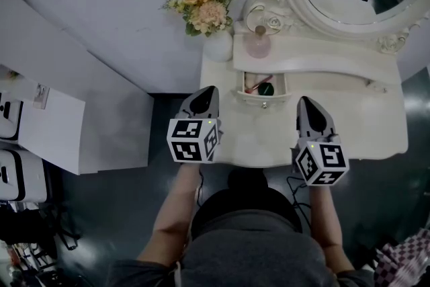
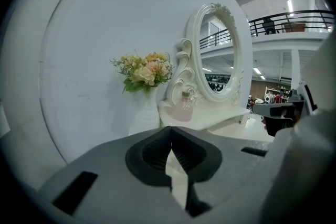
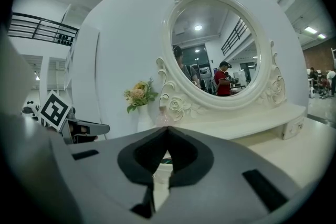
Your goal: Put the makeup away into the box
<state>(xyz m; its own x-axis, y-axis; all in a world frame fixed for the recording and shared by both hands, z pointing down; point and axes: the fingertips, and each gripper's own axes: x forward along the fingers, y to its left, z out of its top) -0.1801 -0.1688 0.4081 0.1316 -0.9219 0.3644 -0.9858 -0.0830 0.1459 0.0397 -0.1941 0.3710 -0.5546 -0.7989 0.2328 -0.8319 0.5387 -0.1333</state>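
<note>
Although neither gripper carries anything, the task looks close to finished as far as these views show. The small open box (image 1: 263, 99) sits in the middle of the white surface (image 1: 349, 121), under the raised shelf (image 1: 316, 54), and it holds a red stick (image 1: 255, 85) and a dark green round piece (image 1: 267, 89). Both read as makeup put away. No other loose item can be made out on the bare part of the surface. The only candidate left outside is the pink bottle (image 1: 258, 44) standing on the shelf just above the box, and I cannot tell whether it counts as makeup. The left gripper (image 1: 208, 89) hovers over the front left of the surface, its jaws closed tip to tip on nothing. The right gripper (image 1: 307, 101) hangs to the right of the box, jaws likewise together and empty. What remains, by my judgement, is at most the bottle and perhaps closing the box.
</note>
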